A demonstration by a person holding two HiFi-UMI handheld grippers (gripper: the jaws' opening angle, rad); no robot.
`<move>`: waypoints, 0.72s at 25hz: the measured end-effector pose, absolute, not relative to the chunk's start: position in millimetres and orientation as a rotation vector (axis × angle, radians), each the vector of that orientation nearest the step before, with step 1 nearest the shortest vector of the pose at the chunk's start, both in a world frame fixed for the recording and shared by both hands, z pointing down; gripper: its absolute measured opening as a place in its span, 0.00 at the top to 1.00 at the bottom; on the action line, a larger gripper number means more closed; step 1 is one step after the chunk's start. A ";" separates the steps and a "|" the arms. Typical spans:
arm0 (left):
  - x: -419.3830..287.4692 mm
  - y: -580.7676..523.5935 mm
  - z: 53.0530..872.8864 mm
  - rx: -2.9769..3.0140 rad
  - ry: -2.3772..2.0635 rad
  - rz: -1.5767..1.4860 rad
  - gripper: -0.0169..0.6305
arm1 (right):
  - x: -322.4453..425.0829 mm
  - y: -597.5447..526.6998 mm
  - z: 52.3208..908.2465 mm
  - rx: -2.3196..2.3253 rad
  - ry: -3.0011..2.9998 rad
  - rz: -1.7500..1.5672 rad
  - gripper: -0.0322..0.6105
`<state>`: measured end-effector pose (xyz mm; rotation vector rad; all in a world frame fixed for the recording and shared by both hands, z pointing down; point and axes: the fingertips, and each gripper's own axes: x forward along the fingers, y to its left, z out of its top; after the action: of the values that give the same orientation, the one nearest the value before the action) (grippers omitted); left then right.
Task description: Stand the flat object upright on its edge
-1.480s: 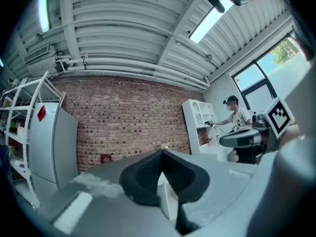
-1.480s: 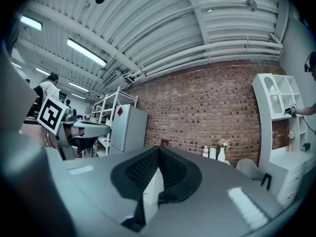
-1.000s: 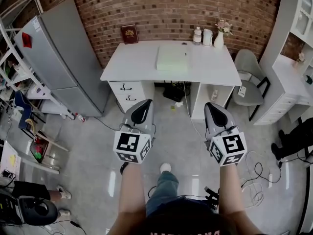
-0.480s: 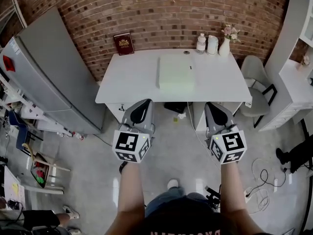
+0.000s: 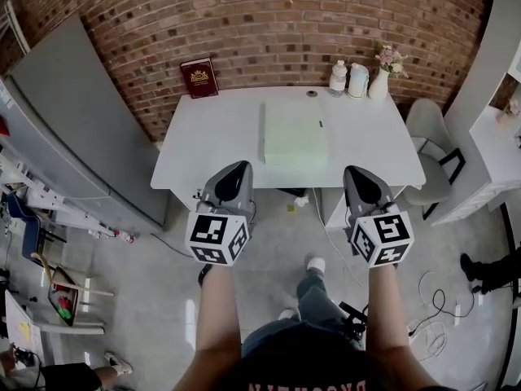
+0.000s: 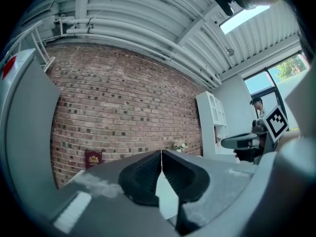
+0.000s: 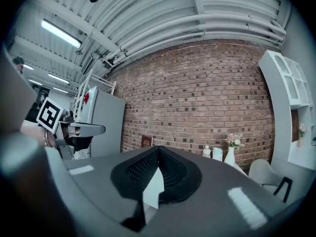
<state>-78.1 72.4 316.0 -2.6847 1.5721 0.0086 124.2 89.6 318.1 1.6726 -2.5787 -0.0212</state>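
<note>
Approach step judged in hand. Left claw [image 5: 234, 176] and right claw [image 5: 361, 179] both shut, empty, held at near edge of table [image 5: 207, 137]. Pale green flat pad [image 5: 295, 131] laid flat mid-table, untouched. Next: pad edge to be reached, one side lifted.

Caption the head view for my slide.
Left tongs and right tongs, both shut, face a white desk where a pale green flat object lies.

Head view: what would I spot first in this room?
The left claw and right claw, shut and empty, poke out in front of a white desk. A pale green flat thing lies in the desk's middle, and a red book stands against the brick wall.
</note>
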 end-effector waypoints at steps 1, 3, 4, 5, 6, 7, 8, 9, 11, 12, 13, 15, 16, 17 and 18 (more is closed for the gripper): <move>-78.1 64.3 319.0 -2.693 1.574 0.004 0.98 | 124.6 80.8 319.7 1.673 -2.583 -0.018 0.95; -78.5 46.8 324.0 -2.707 1.577 0.002 0.98 | 124.6 61.1 322.5 1.673 -2.592 -0.013 0.95; -79.2 36.9 326.4 -2.709 1.584 0.004 0.98 | 124.8 50.3 323.8 1.673 -2.596 -0.011 0.95; -79.8 26.2 328.6 -2.708 1.596 0.008 0.98 | 125.5 39.0 325.2 1.673 -2.599 -0.010 0.95; -80.1 14.7 330.6 -2.706 1.606 0.016 0.98 | 126.8 26.8 326.6 1.676 -2.601 -0.009 0.95; -80.1 2.7 331.9 -2.706 1.612 0.026 0.98 | 128.4 13.6 328.0 1.679 -2.603 -0.007 0.95; -80.1 -9.9 332.4 -2.707 1.613 0.041 0.98 | 129.9 -0.5 329.5 1.683 -2.604 -0.002 0.95; -80.0 -23.1 332.4 -2.710 1.613 0.056 0.98 | 131.0 -15.3 330.9 1.685 -2.605 0.005 0.95; -78.0 -51.0 332.9 -2.721 1.608 0.071 0.98 | 133.4 -45.5 333.2 1.680 -2.607 0.019 0.95; -75.5 -65.4 334.1 -2.727 1.601 0.063 0.98 | 135.2 -60.5 334.3 1.675 -2.606 0.024 0.95; -72.3 -80.0 335.7 -2.730 1.592 0.046 0.98 | 137.3 -75.6 335.1 1.669 -2.605 0.027 0.95; -66.1 -110.0 338.9 -2.733 1.577 0.013 0.98 | 141.6 -106.5 336.4 1.659 -2.607 0.033 0.95; -63.3 -125.4 340.2 -2.738 1.574 0.006 0.98 | 143.9 -122.2 337.1 1.655 -2.608 0.038 0.95; -60.6 -140.6 341.5 -2.746 1.573 0.002 0.98 | 146.5 -137.7 337.8 1.653 -2.608 0.042 0.95; -57.8 -155.0 343.0 -2.753 1.572 -0.001 0.98 | 149.4 -152.9 338.7 1.652 -2.606 0.045 0.95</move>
<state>-57.8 -155.0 343.0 -2.7526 1.5725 -0.0007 149.4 -152.9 338.7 1.6522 -2.6060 0.0453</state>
